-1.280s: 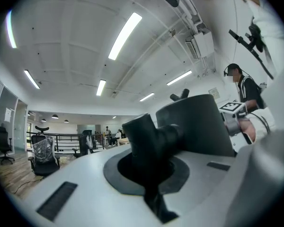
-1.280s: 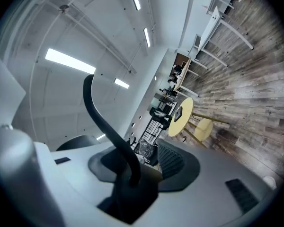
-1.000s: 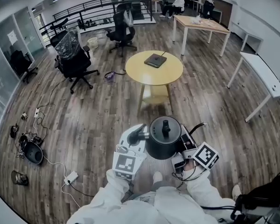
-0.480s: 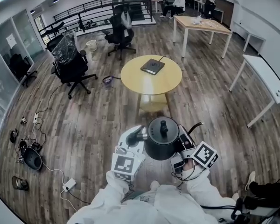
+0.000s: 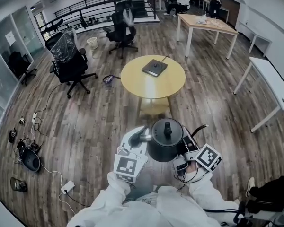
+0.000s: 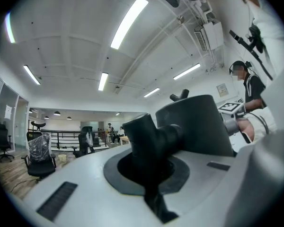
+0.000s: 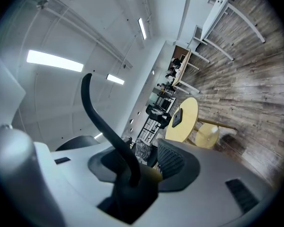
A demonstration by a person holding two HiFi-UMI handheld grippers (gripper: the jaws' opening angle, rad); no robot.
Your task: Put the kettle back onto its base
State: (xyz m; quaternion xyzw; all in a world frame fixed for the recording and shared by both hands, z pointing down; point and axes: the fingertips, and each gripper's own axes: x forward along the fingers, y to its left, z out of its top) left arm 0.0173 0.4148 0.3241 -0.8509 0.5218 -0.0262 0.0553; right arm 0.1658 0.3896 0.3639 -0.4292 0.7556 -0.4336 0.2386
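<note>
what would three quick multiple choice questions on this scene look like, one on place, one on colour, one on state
1. Where is the kettle base? A on the round yellow table; B on the floor; C on an office chair.
2. What colour is the kettle? A white; B black; C red.
3. What state is the kettle in? A standing on its base; B lying on the floor; C held up by the left gripper and right gripper.
Answers: 1 A, the dark base sits on the tabletop. 2 B, body and lid are black. 3 C, both grippers' jaws are closed on it, short of the table.
</note>
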